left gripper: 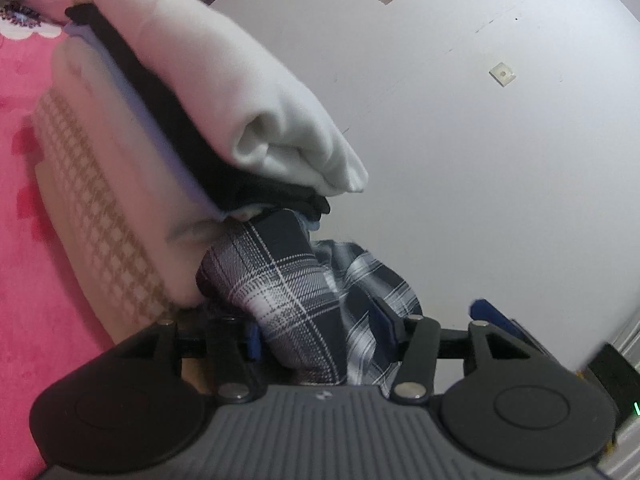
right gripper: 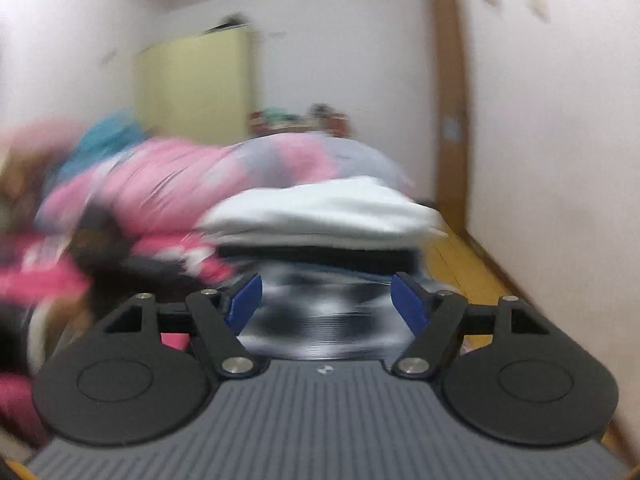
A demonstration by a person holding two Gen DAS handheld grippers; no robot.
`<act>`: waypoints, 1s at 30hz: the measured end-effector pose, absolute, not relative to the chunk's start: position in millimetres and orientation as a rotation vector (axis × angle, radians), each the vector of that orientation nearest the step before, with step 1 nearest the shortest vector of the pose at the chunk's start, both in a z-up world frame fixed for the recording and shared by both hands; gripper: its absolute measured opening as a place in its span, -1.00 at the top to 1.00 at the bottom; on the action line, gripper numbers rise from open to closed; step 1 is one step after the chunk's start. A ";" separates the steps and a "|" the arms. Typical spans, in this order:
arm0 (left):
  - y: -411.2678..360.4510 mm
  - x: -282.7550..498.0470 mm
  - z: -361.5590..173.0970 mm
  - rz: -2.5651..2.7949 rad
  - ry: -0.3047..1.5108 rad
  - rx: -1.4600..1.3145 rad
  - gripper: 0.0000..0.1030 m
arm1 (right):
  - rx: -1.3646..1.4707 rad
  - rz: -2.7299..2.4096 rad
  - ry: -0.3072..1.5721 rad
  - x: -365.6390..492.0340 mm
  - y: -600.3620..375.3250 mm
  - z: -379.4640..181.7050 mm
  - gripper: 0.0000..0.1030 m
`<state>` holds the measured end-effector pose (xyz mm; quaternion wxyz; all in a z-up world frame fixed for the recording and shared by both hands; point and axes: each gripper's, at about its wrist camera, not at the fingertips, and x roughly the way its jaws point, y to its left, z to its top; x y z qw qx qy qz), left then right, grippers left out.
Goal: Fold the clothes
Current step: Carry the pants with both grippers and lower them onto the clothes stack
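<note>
Plaid cloth, dark blue and white, is sitting between the blue pads of the left tool, which is pinching it beside a folded pile of cream, black and white garments lying on the pink bed cover. The right tool is standing spread, its pads on each side of the blurred plaid cloth; I cannot tell if they are touching it.
</note>
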<state>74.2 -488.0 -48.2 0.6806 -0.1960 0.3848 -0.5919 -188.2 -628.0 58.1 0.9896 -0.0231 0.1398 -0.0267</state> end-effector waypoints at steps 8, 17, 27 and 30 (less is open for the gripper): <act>-477.8 57.3 -57.9 -1.267 0.772 -0.318 0.01 | -0.038 -0.150 0.313 -137.6 -642.2 59.1 0.51; -484.1 52.8 -83.2 -1.121 0.900 -0.367 0.30 | -0.010 -0.088 0.663 -59.2 -685.3 -6.6 0.62; -477.1 51.5 -100.6 -1.146 0.947 -0.487 0.28 | -0.113 -0.066 0.608 -78.7 -666.6 19.0 0.63; -479.9 42.0 -101.3 -1.147 0.922 -0.463 0.24 | -0.138 -0.105 0.657 -74.7 -680.3 -2.5 0.61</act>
